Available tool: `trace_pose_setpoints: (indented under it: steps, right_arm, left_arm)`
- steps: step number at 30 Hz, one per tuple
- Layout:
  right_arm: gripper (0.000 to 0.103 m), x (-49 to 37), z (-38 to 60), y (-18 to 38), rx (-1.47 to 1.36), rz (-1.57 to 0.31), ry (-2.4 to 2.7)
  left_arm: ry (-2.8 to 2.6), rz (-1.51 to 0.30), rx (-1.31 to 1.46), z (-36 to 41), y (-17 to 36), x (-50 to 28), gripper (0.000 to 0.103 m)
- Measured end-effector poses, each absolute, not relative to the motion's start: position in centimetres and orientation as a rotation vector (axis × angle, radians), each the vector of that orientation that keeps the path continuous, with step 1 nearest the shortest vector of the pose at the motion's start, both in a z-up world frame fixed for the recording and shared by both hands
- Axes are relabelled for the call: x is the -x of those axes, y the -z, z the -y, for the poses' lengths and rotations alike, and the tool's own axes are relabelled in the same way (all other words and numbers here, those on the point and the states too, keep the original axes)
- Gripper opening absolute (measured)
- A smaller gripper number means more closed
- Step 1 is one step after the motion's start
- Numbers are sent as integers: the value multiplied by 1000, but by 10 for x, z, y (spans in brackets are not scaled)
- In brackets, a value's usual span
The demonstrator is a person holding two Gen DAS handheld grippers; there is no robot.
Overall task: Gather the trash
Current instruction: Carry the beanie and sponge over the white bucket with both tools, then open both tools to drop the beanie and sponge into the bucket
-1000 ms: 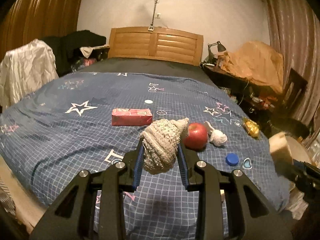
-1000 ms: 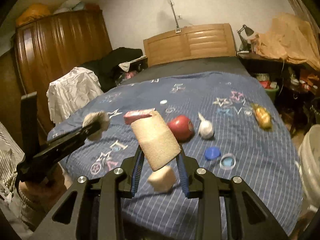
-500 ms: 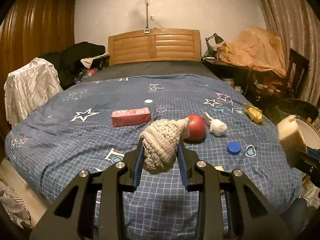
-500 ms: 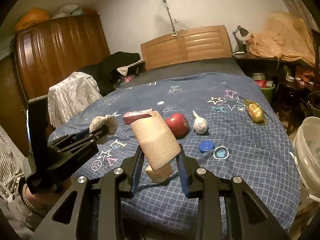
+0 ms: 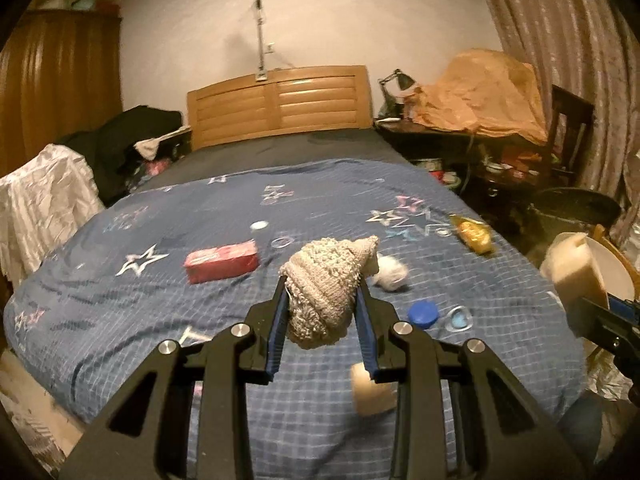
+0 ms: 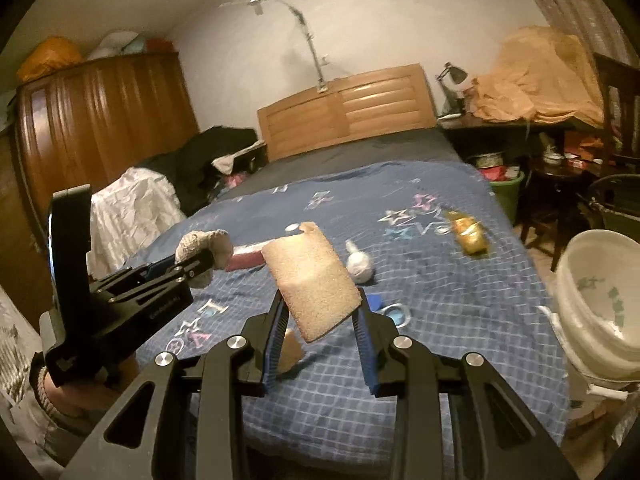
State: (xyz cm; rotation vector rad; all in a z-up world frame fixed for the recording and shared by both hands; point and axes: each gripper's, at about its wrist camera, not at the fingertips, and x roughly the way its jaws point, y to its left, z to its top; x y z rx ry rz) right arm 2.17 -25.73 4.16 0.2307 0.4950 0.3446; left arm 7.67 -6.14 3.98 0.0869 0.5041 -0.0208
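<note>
The left gripper (image 5: 322,308) has its fingers squeezing a knit hat (image 5: 326,280). The right gripper (image 6: 320,312) squeezes a sponge (image 6: 312,280). Both are above the bed's (image 5: 120,320) near edge, with the bucket (image 6: 596,300) just beside the bed.

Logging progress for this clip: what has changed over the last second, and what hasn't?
Both claws pulled back from the bed and swung right, toward the white bucket, now larger in view. Nothing was grabbed or released: the left claw still clamps the knitted hat, the right claw the sponge. The litter stays put.
</note>
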Motion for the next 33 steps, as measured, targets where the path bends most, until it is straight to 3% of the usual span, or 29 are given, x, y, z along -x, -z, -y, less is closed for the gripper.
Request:
trace_pose_setpoints:
  steps: [16,33]
  right_arm:
    - [34,4,428,-53,-300,-388,-2]
    - [34,-24,597,-10,-329,-518,243]
  left_arm:
    - [296,-551,-190,222,-51,-114,30]
    - [528,-632,-342,394,-13,-159,30]
